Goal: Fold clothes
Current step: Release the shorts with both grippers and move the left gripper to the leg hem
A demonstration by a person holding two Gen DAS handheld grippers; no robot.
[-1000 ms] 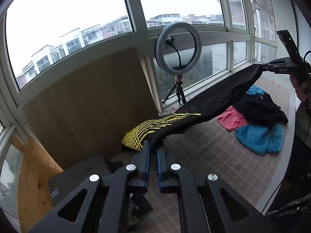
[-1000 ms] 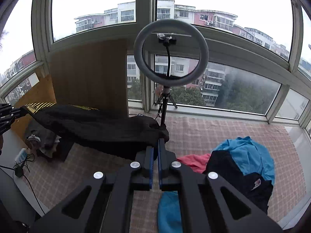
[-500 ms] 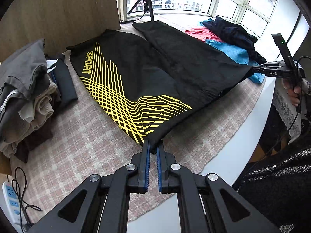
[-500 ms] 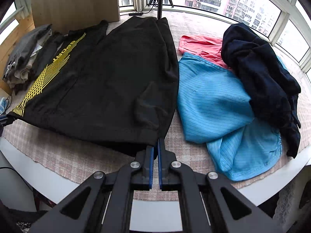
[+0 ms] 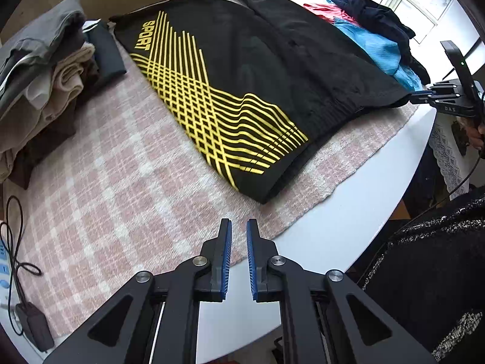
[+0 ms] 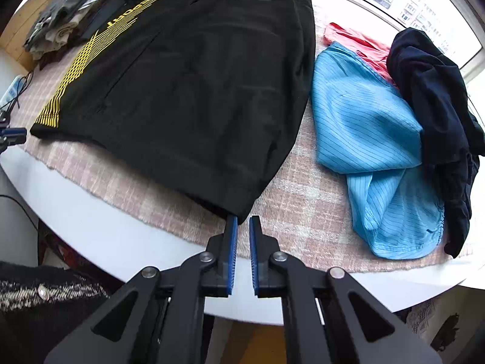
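- The black shorts [image 5: 272, 69] with the yellow "SPORT" print lie spread flat on the pink checked cloth [image 5: 115, 166] that covers the white table [image 5: 348, 230], the waistband toward the table's near edge and the legs toward the window.
- The left gripper [image 5: 239, 236] hovers over the cloth's near edge, just clear of the nearest waistband corner; its jaws are spread with nothing between them.
- The right gripper [image 6: 243, 230] sits at the other waistband corner with its jaws also parted; the hem's corner reaches the tip of one finger, but nothing is pinched.
- Judging from this, the laying-out step looks done for this garment: it lies smooth, with only slight ripples near the waistband, and no fold has been made in it yet.
- What is left for the shorts seems to be the folding itself, probably one leg over the other and then a fold along the length.
- A stack of folded clothes [image 5: 39, 69] in grey, beige and dark tones sits at the left of the table, beside the shorts' printed leg, so some of the work appears finished.
- To the right, a blue garment [image 6: 372, 139], a red one [image 6: 357, 45] and a dark navy one [image 6: 430, 91] lie in a loose heap, still unfolded, so I judge the task roughly midway.
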